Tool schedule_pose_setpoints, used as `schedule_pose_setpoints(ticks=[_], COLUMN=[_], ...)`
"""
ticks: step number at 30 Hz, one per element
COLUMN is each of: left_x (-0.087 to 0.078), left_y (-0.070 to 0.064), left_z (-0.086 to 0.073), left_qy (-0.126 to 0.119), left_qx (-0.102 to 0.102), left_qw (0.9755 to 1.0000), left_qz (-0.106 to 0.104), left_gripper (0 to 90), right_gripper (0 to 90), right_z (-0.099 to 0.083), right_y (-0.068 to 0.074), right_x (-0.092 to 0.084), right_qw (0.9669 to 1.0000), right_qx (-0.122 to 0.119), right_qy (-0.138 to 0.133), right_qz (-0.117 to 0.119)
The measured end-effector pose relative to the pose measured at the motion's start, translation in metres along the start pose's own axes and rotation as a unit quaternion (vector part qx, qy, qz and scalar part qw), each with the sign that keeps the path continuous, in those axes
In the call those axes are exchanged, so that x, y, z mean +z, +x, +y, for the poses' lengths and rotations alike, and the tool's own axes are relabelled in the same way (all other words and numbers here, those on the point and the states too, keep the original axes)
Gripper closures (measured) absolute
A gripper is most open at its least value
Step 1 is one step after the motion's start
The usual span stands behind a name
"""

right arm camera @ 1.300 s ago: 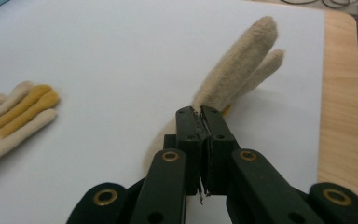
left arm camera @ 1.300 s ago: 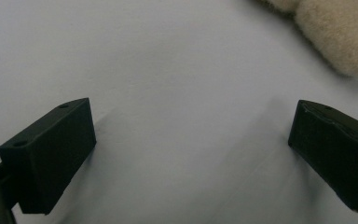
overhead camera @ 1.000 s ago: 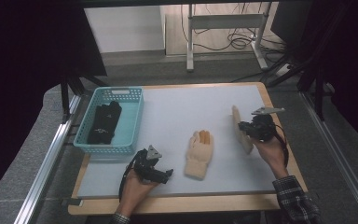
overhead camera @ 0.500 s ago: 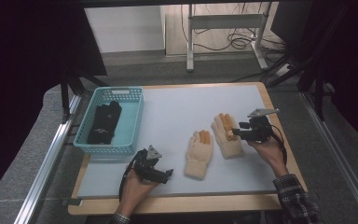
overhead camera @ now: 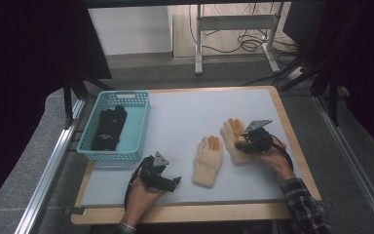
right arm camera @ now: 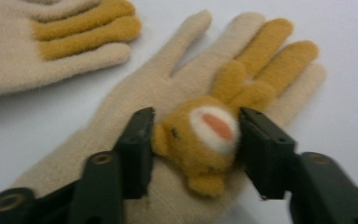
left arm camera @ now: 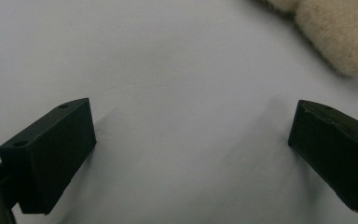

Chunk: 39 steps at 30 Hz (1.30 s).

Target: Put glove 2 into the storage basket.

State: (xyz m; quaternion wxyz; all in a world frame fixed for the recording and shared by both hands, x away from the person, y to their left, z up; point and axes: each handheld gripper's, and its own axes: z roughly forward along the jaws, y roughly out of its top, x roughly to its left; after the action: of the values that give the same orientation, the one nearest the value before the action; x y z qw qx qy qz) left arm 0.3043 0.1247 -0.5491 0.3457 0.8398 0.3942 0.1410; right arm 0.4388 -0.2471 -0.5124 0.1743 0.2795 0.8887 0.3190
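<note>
Two cream gloves with orange fingers lie flat side by side on the pale table. The left glove (overhead camera: 208, 161) is at the middle and the right glove (overhead camera: 230, 132) lies just beyond it. My right gripper (overhead camera: 241, 142) hovers low over the right glove (right arm camera: 168, 93). Its jaws have just been closing and stand half apart at either side of a small orange bear head (right arm camera: 200, 135) sewn on the glove, without squeezing it. My left gripper (overhead camera: 173, 181) rests near the front edge, open with bare table between its jaws (left arm camera: 191, 144). A cream glove cuff (left arm camera: 335, 37) lies off to the side.
A teal basket (overhead camera: 141, 122) at the left of the table holds black gloves (overhead camera: 108, 127). The wooden table rim (overhead camera: 292, 141) runs close to the right hand. Metal rails (overhead camera: 48, 165) flank the table.
A second ago the right gripper held the right glove up on edge. The glove now lies flat beside the other one and the gripper has come down over it. The left hand stayed put.
</note>
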Motion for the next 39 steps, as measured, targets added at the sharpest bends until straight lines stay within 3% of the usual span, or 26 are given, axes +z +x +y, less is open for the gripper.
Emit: schedule_pose_setpoints(ticks=[2, 3, 4, 5, 6, 7, 9, 11, 14, 16, 19, 22, 24, 30, 39], left_x=[0.000, 0.000, 0.000, 0.000, 0.000, 0.000, 0.000, 0.000, 0.000, 0.000, 0.000, 0.000, 0.000, 0.000, 0.000], left_y=[0.000, 0.000, 0.000, 0.000, 0.000, 0.000, 0.000, 0.000, 0.000, 0.000, 0.000, 0.000, 0.000, 0.000, 0.000], left_z=[0.000, 0.000, 0.000, 0.000, 0.000, 0.000, 0.000, 0.000, 0.000, 0.000, 0.000, 0.000, 0.000, 0.000, 0.000], left_qy=[0.000, 0.000, 0.000, -0.001, -0.001, -0.001, -0.001, -0.001, -0.001, -0.001, -0.002, -0.001, -0.001, -0.001, -0.001], left_qx=[0.000, 0.000, 0.000, -0.001, -0.001, -0.001, -0.001, -0.001, -0.001, -0.001, -0.002, -0.001, -0.001, -0.001, -0.001], left_qw=[1.0000, 1.0000, 1.0000, 1.0000, 1.0000, 1.0000, 1.0000, 1.0000, 1.0000, 1.0000, 1.0000, 1.0000, 1.0000, 1.0000, 1.0000], left_qz=[0.000, 0.000, 0.000, 0.000, 0.000, 0.000, 0.000, 0.000, 0.000, 0.000, 0.000, 0.000, 0.000, 0.000, 0.000], left_gripper=[0.9, 0.9, 0.9, 0.9, 0.9, 0.9, 0.9, 0.9, 0.9, 0.9, 0.9, 0.9, 0.9, 0.9, 0.9], right_gripper=[57.1, 57.1, 58.3, 58.3, 58.3, 57.4, 52.2, 45.3, 39.8, 39.5, 39.6, 40.5, 48.1, 58.6, 58.7], right_z=[0.000, 0.000, 0.001, 0.001, 0.001, 0.000, 0.000, 0.001, 0.004, 0.003, -0.002, -0.008, -0.010, -0.005, 0.008], right_y=[-0.001, -0.001, 0.003, 0.003, 0.005, 0.008, 0.011, 0.011, 0.000, -0.008, -0.014, -0.010, -0.007, -0.001, 0.015], right_x=[-0.003, -0.003, -0.006, -0.006, -0.008, -0.012, -0.014, -0.015, -0.022, -0.023, -0.019, -0.008, -0.002, -0.007, -0.042], right_qw=[0.9995, 0.9995, 0.9963, 0.9963, 0.9923, 0.9827, 0.9793, 0.9807, 0.9851, 0.9904, 0.9957, 0.9985, 0.9993, 0.9979, 0.9953], right_qx=[0.029, 0.029, 0.067, 0.067, 0.093, 0.150, 0.174, 0.167, 0.144, 0.118, 0.081, 0.050, 0.028, 0.046, 0.065], right_qy=[0.003, 0.003, 0.003, 0.003, -0.001, -0.017, -0.036, -0.040, -0.046, -0.038, -0.028, -0.016, -0.012, -0.015, -0.069], right_qz=[-0.014, -0.014, -0.054, -0.054, -0.082, -0.108, -0.097, -0.093, -0.082, -0.061, -0.034, -0.014, -0.022, -0.042, -0.020])
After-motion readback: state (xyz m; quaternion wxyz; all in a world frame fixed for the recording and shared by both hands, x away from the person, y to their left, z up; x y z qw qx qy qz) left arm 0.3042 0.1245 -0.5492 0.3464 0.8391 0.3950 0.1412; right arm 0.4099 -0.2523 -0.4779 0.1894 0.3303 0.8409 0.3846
